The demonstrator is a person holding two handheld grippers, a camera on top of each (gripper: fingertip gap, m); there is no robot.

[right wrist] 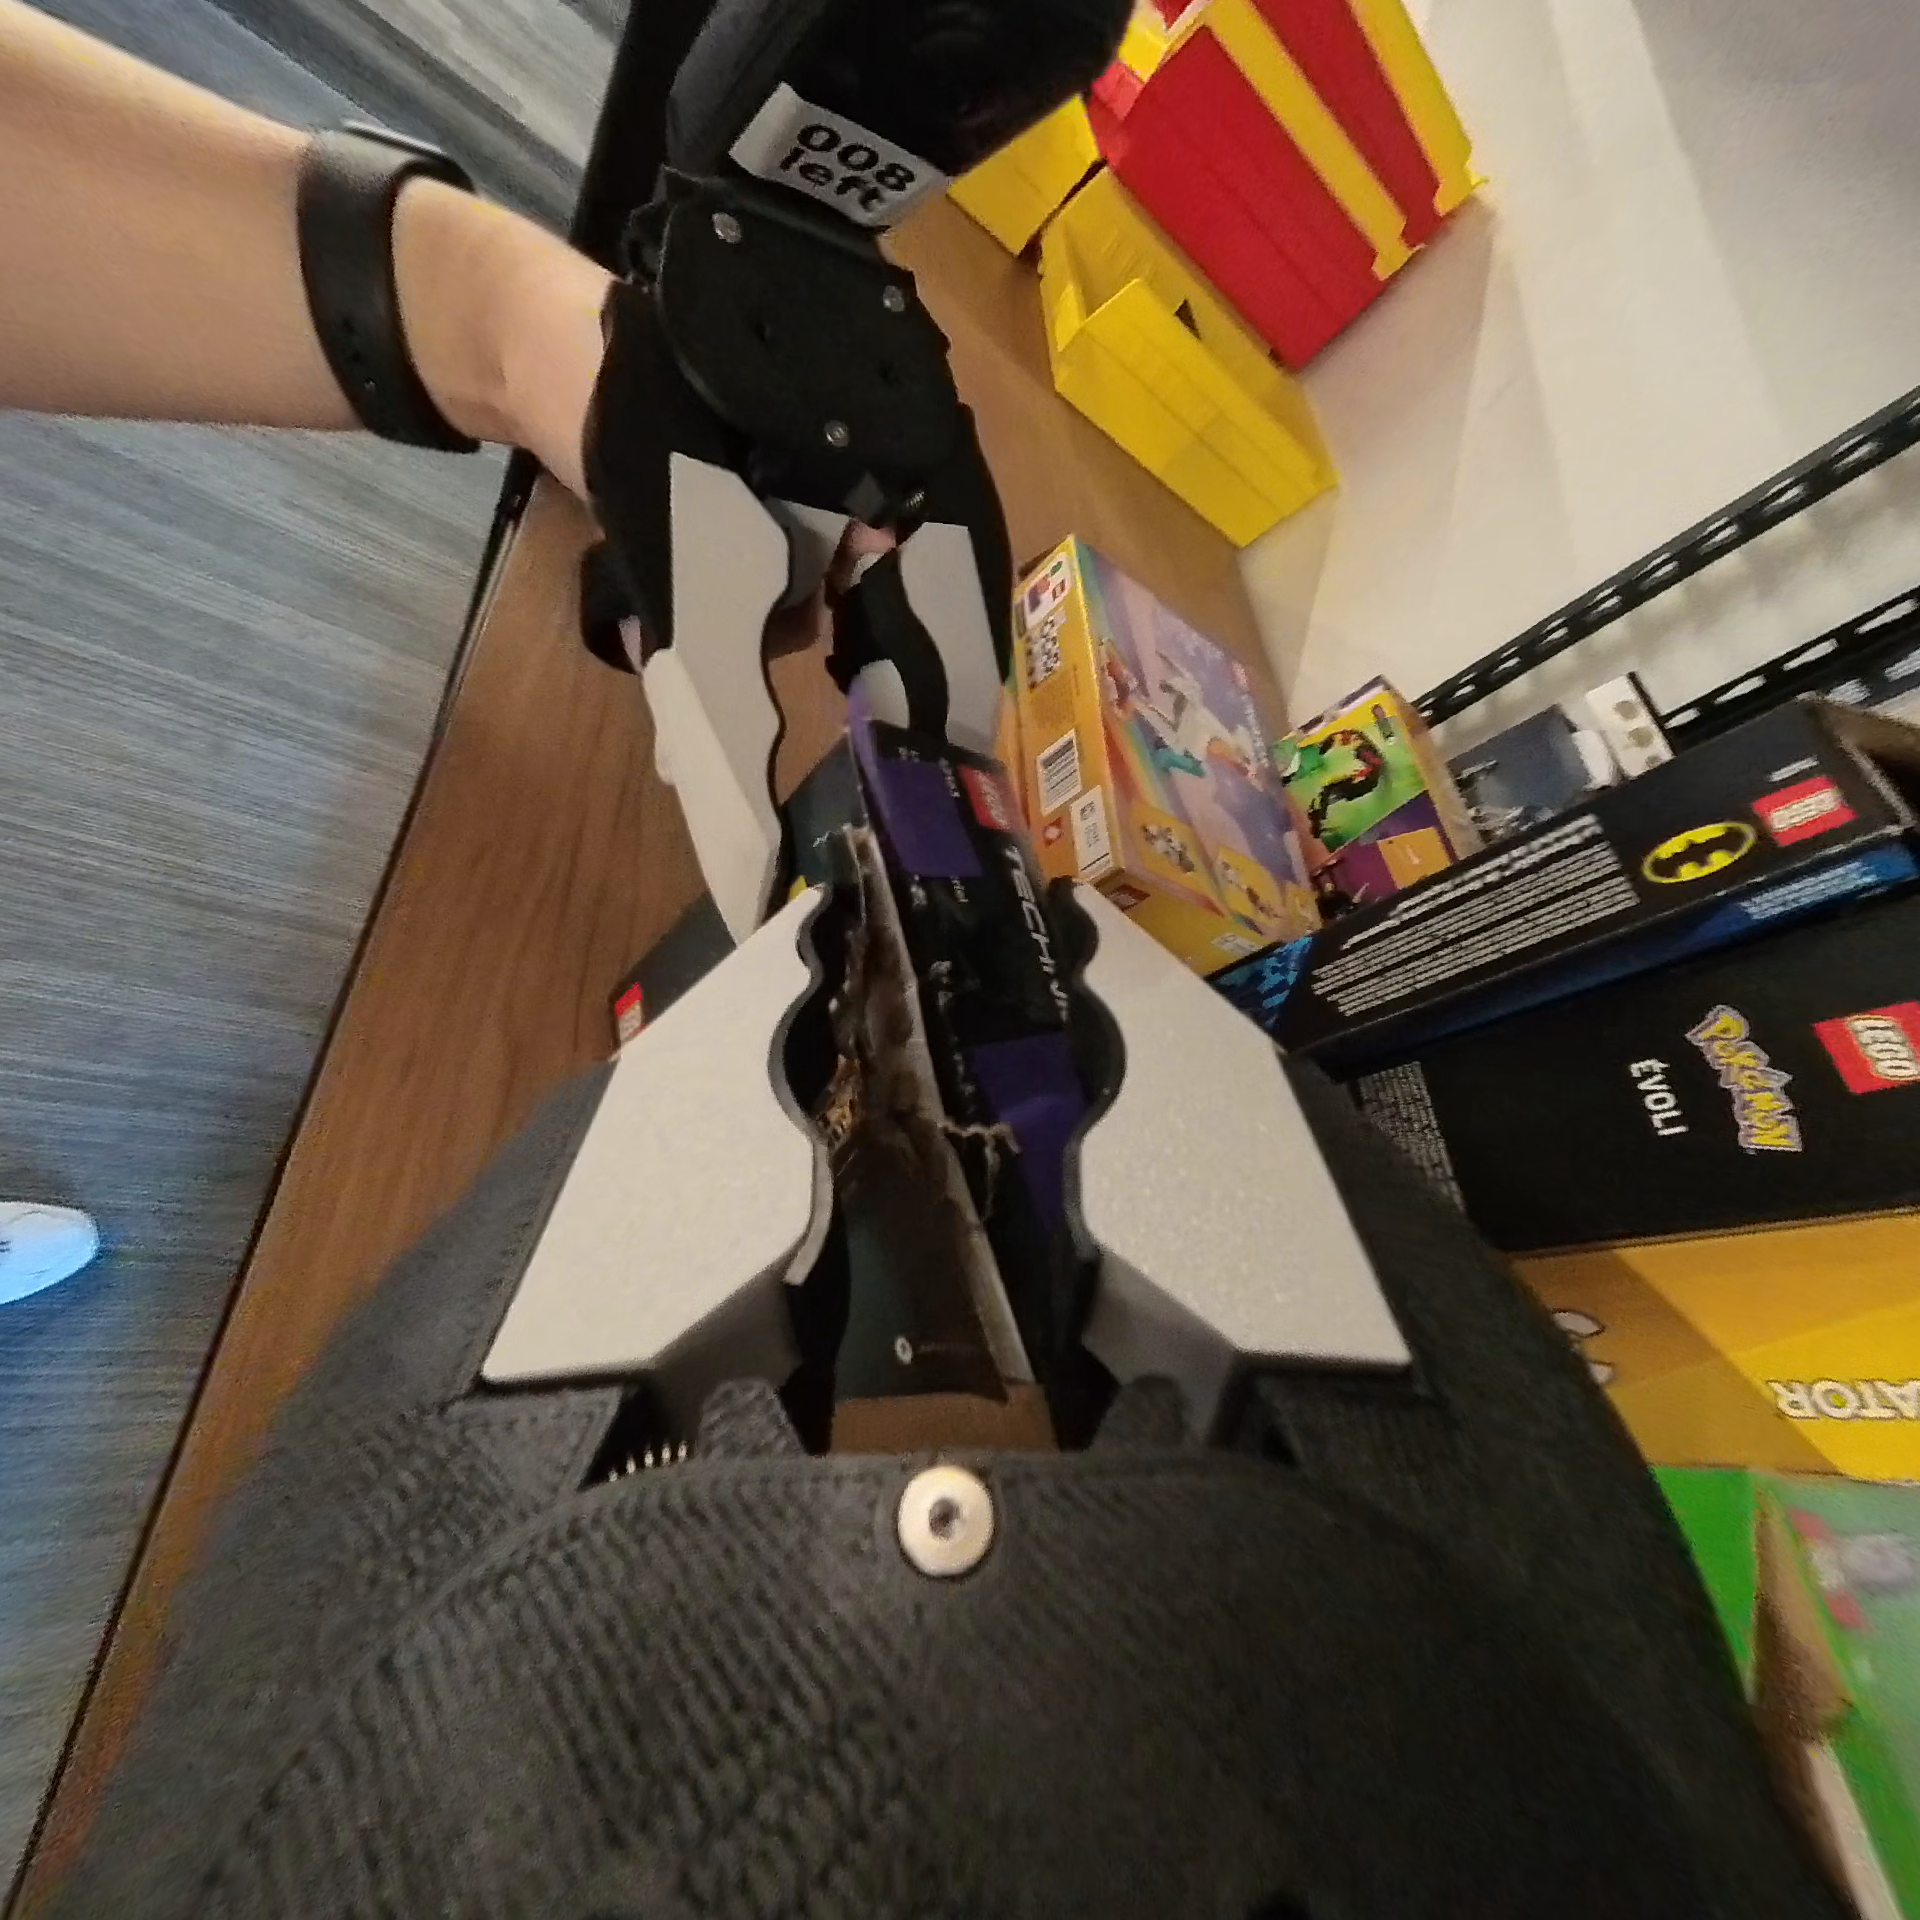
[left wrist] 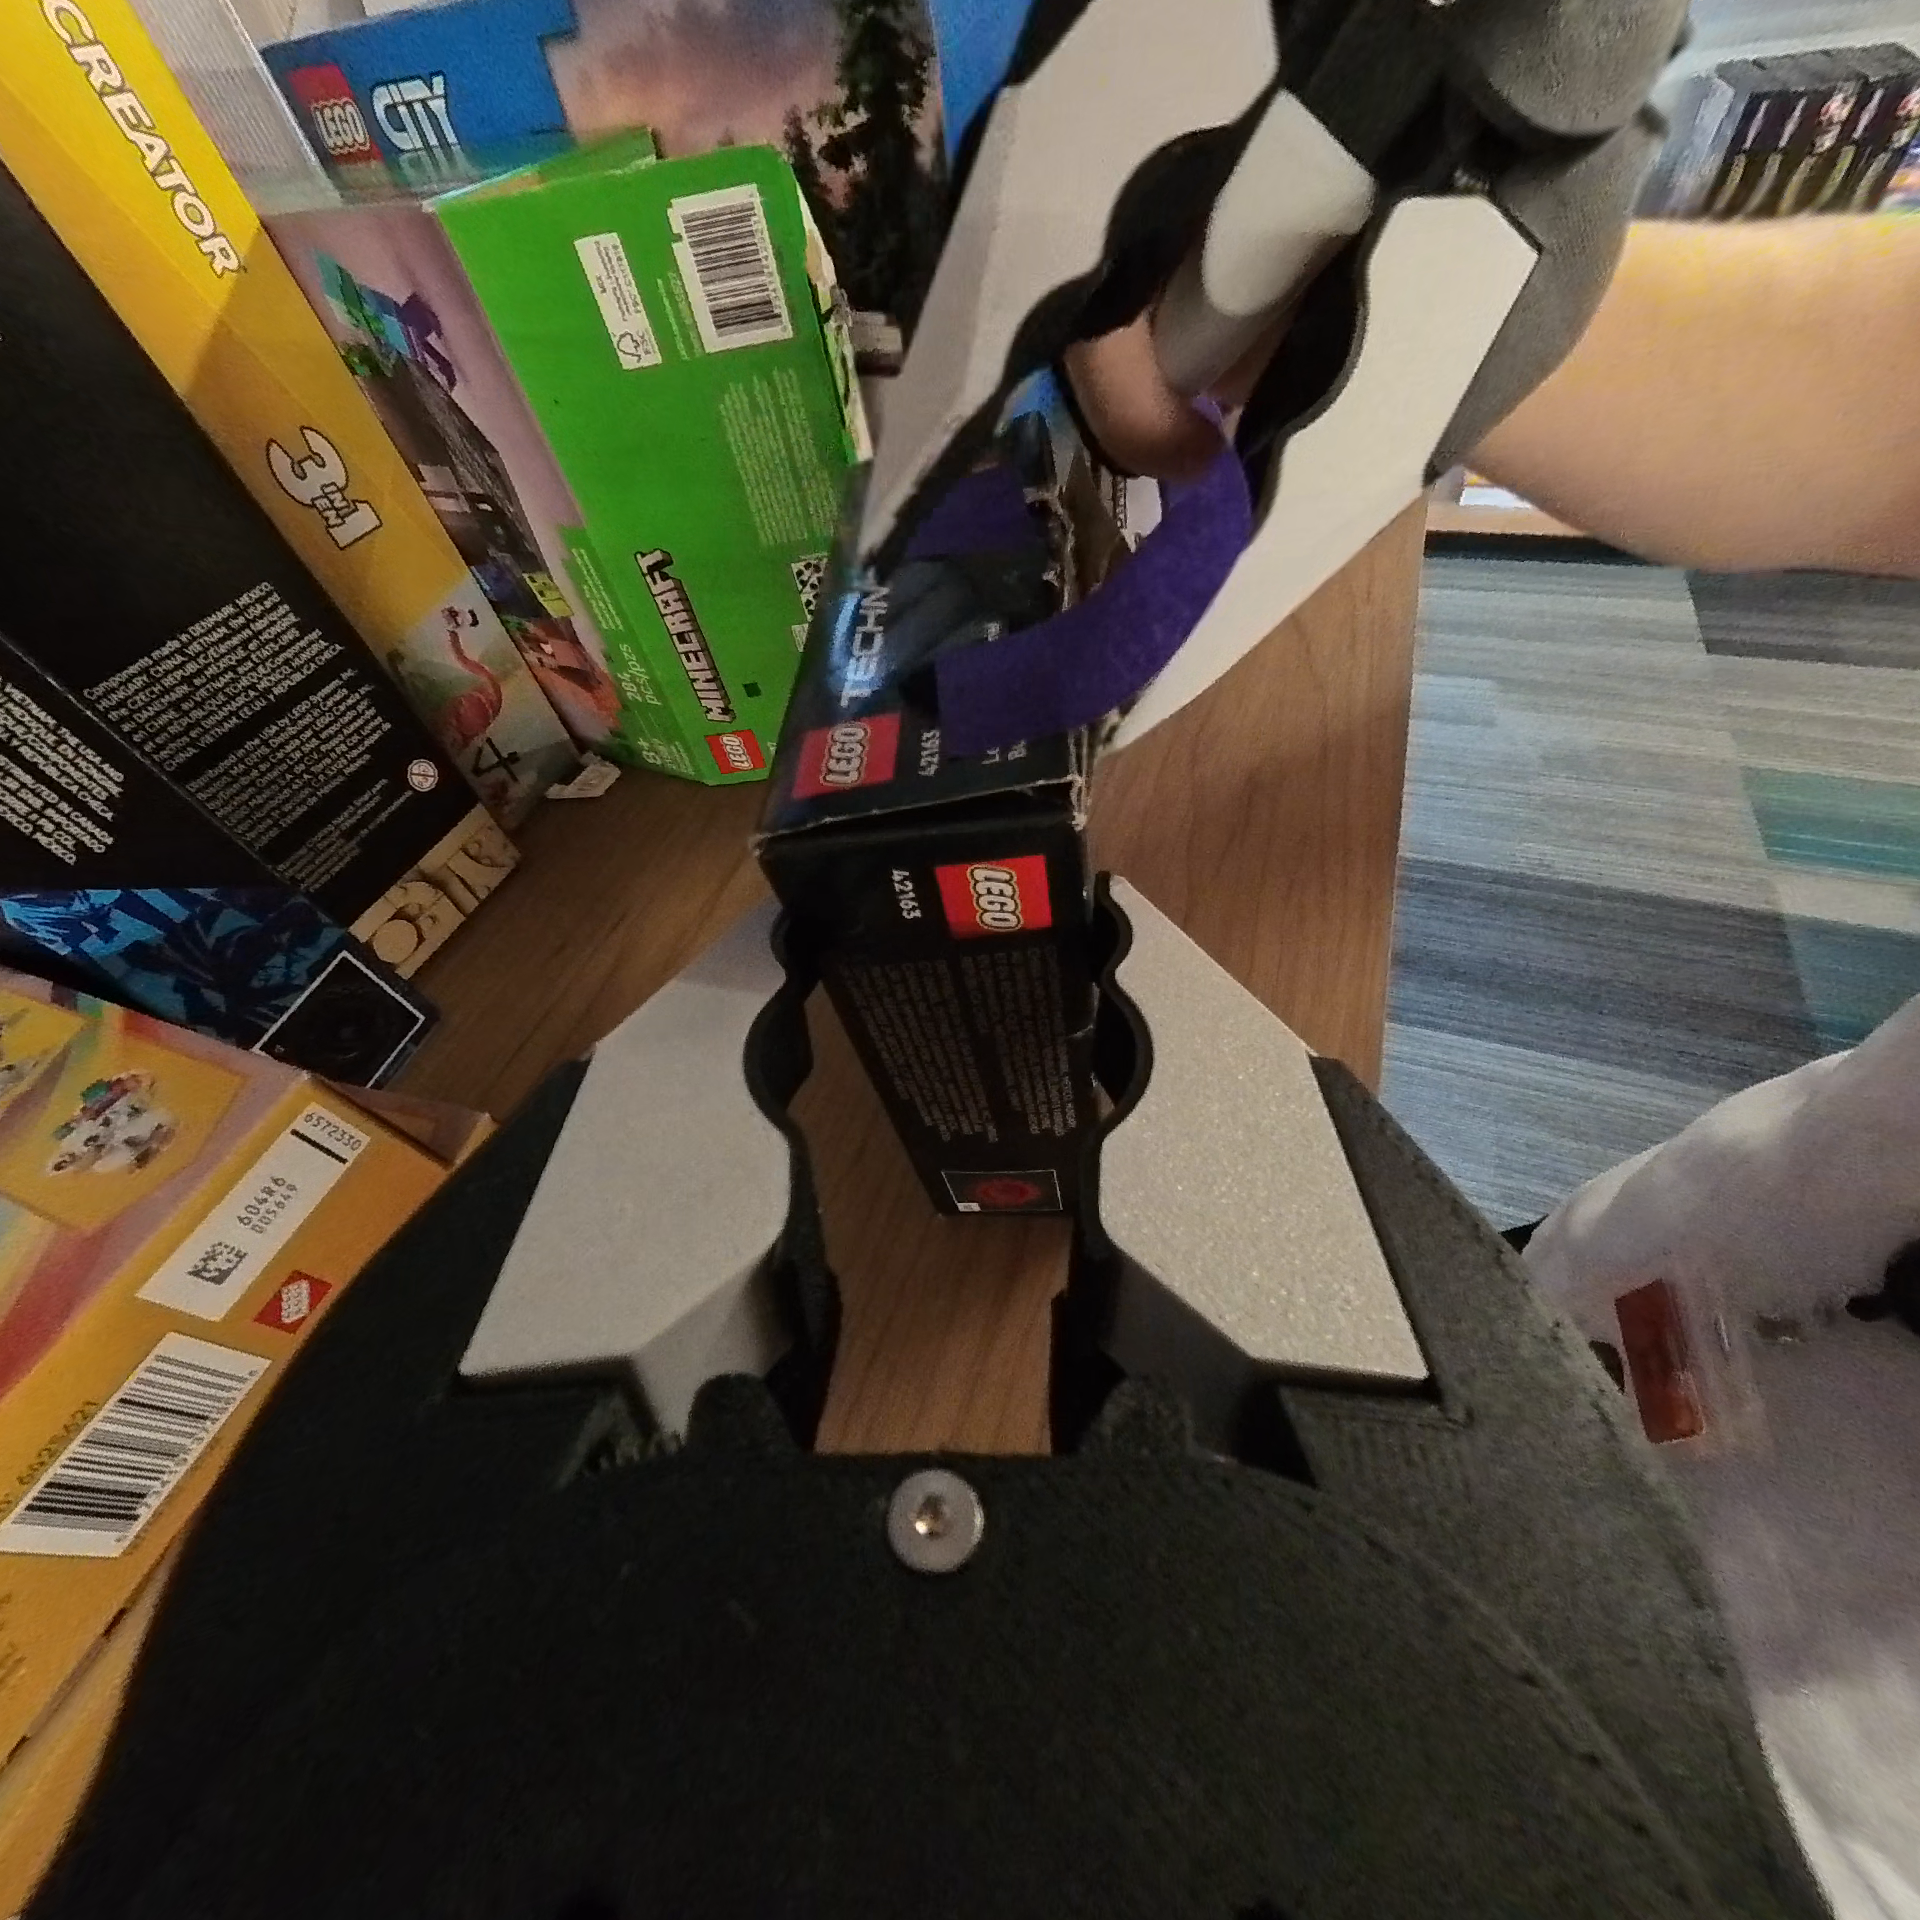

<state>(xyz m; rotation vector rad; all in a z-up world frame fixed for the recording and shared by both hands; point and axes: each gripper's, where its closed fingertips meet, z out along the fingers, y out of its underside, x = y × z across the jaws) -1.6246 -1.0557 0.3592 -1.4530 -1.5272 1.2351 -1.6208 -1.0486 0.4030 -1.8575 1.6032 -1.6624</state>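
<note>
Gripping a slim black toy-brick box (left wrist: 940, 1018) from opposite ends, both tongs are sitting closed down on it above the wooden desk (left wrist: 1268, 810). The left tongs (left wrist: 940, 997) are pinching one narrow end of the box between their grey-and-black fingers, jaws narrowed to the box's thickness. The right tongs (right wrist: 940, 1049) are clamping the far end, where a torn cardboard flap (right wrist: 883, 1081) is standing open; in the left wrist view those right tongs (left wrist: 1174, 436) are showing farther off, with a purple strap (left wrist: 1143, 592) looping under them. The box is being held on edge, tilted, its lower corner close over the desk; whether it is touching the wood I cannot tell. A green toy-brick box (left wrist: 665, 457) and a yellow one (left wrist: 208, 312) are standing beside it, and a black box (right wrist: 1662, 1101) is lying near the right tongs. Yellow and red bins (right wrist: 1226, 239) are sitting at the desk's far end against the wall.
</note>
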